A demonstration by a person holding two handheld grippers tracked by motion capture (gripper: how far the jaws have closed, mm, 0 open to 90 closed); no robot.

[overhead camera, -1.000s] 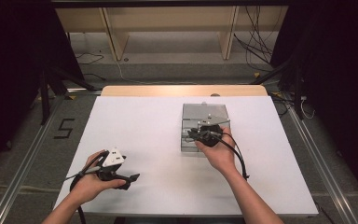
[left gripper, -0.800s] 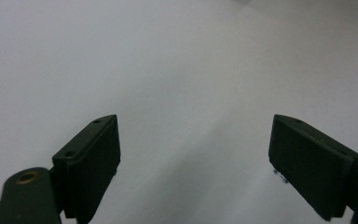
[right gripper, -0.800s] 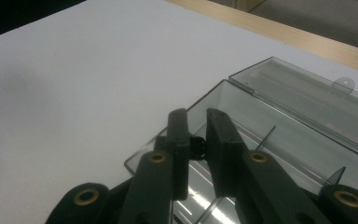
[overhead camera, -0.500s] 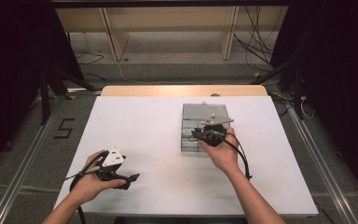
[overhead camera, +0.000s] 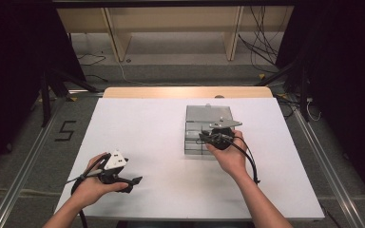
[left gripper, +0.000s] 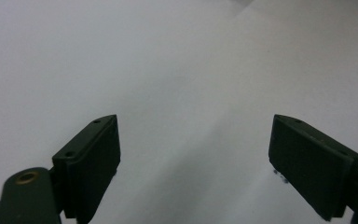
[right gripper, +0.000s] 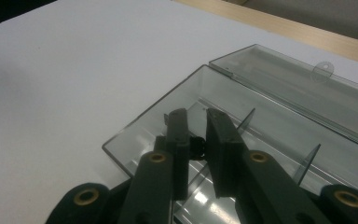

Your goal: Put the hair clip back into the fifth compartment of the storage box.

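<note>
Two grippers up. My left gripper (overhead camera: 135, 181) sits at lower left of the high view, held low over the white table (overhead camera: 147, 128); in its own view the jaws are spread wide with nothing between them, just bare table surface under them.

My right gripper (right gripper: 196, 133) is centre-right of the high view, over the near edge of the clear box (overhead camera: 204, 116). Jaws are nearly closed, narrow gap, pinching a small dark part (right gripper: 197, 145) between the pads; too small to tell what it is. Tips are down inside the box's near compartment.

Box is smoky transparent plastic, lid (right gripper: 303, 88) swung fully open and lying flat behind it, with a small hang tab on its far edge. Thin dividers (right gripper: 307, 161) split the tray into compartments. Compartments look empty apart from the part in my jaws. Right hand (overhead camera: 228, 159) wraps the gripper; cable (overhead camera: 249, 159) loops off toward lower right.
</note>
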